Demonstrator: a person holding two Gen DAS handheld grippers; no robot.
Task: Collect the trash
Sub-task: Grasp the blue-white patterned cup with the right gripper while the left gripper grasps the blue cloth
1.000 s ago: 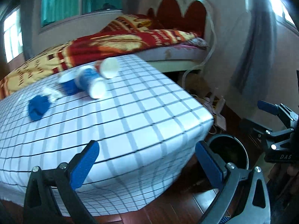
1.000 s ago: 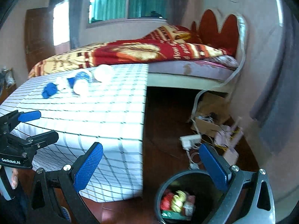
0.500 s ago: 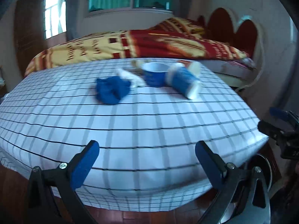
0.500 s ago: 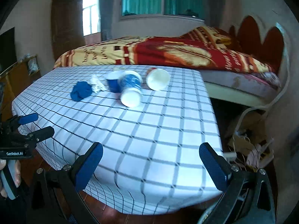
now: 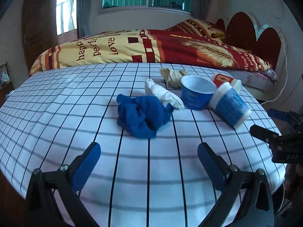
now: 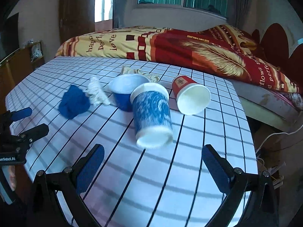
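Blue patterned cup [image 6: 152, 116]: a paper cup printed in blue and white, white at both rims, lying on its side on the desk [image 6: 189, 170]; its long axis runs from the cluster toward the near edge, the wider white end facing the right claw [image 6: 151, 167] at about 6 o'clock.
Red cup [image 6: 190, 93]: tipped over at 2 o'clock from the blue patterned cup, just beside it; red wall with a small label, white inside, open mouth turned toward the near right, base toward the bed [image 6: 189, 45].
Blue tub [image 6: 126, 89]: short and wide, blue outside and white inside, standing upright with its mouth up, at 10 o'clock from the blue patterned cup and touching it or nearly so.
White wad [image 6: 96, 92]: crumpled, elongated, lying at 9 o'clock from the tub.
Blue cloth [image 5: 143, 116]: a dark blue bunched heap, straight ahead of the left claw [image 5: 147, 161] at 12 o'clock.
Tan wad [image 5: 173, 75]: crumpled paper behind the tub, toward the bed.
Desk: covered in white cloth with a dark grid.
Left claw: fingers spread wide, holding nothing, above the near part of the desk.
Right claw: fingers spread wide, holding nothing, well short of the cup.
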